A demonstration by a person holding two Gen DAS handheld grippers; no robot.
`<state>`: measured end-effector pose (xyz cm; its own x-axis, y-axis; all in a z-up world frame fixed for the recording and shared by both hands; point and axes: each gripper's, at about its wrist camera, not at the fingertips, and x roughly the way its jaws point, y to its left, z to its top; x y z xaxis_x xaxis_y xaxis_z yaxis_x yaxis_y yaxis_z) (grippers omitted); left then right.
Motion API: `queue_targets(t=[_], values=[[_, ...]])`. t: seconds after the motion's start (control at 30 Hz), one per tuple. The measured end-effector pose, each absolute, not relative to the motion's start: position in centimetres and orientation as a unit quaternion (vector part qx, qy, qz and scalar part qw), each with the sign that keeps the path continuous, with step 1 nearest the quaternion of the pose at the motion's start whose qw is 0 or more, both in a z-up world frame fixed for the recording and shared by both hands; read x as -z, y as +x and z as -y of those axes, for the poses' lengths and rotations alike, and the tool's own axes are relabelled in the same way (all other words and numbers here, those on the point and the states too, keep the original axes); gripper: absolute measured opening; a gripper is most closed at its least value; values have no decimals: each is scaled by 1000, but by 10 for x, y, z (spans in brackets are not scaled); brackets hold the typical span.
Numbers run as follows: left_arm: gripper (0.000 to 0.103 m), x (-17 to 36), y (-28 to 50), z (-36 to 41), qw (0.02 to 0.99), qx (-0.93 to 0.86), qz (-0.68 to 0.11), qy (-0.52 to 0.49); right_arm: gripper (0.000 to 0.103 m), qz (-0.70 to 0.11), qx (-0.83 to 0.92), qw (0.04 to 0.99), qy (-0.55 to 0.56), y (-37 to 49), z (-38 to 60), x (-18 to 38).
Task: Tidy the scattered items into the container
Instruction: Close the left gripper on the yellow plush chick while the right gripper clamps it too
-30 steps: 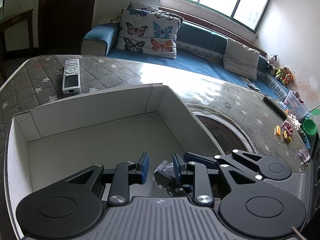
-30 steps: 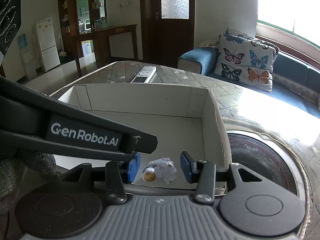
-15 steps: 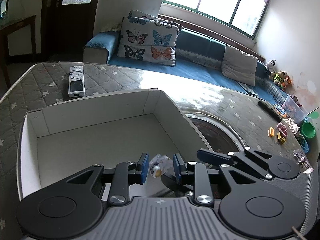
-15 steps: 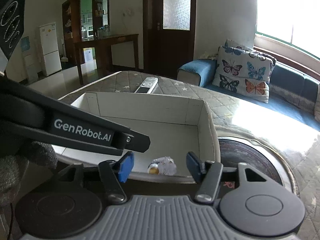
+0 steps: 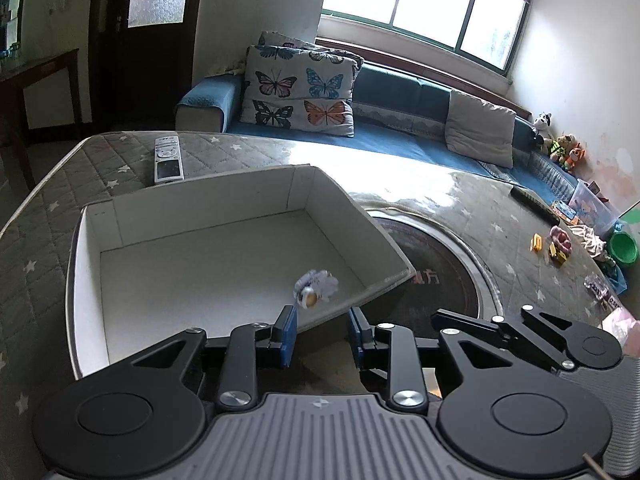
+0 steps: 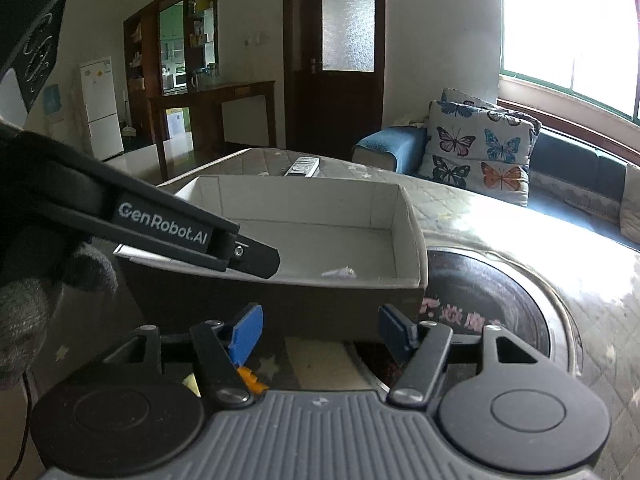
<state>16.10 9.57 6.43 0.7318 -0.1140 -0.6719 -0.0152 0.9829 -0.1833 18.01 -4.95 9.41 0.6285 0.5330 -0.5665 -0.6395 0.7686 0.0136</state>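
One small toy in one white box, both tongs spread w/ nothing between the pads.

We count 1 cardboard box (image 5: 208, 240), rectangular, plain white inside, sitting on the quilted grey star-print bench (image 5: 52, 216) partly over a round dark inset ringed in metal (image 5: 448, 264) w/ pale characters we can't read. In the box, near its front right corner, lies 1 small white crumpled-looking toy (image 5: 316, 286) w/ a gold round bit. Left tongs (image 5: 322, 334) & right tongs (image 6: 320, 330) both hang just short of the box's near wall, blue pads apart. The left unit's black arm in the right view reads "GenRobot.AI" (image 6: 162, 223). 1 silver remote (image 5: 168, 158) lies beyond the box; 2 butterfly-print cushions (image 5: 300, 96) are stacked on the blue sofa (image 5: 400, 144). A few small yellow toys (image 5: 548, 248) are scattered far right on the bench.
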Motion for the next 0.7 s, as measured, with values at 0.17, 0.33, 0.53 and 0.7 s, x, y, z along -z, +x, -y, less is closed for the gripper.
queue_targets(t=[0.17, 0.33, 0.53, 0.7], values=[[30, -57, 147, -95, 923, 17, -373, -89, 68, -281, -335, 895, -92, 159, 55, -92], [31, -53, 136, -98, 921, 5, -378, -92, 69, -279, -346, 891, -89, 140, 61, -91], [31, -47, 123, -99, 919, -7, -383, -96, 70, -281, -353, 888, -88, 122, 68, -88], [32, -41, 116, -99, 915, -12, -389, -104, 70, -285, -360, 884, -91, 105, 72, -85]])
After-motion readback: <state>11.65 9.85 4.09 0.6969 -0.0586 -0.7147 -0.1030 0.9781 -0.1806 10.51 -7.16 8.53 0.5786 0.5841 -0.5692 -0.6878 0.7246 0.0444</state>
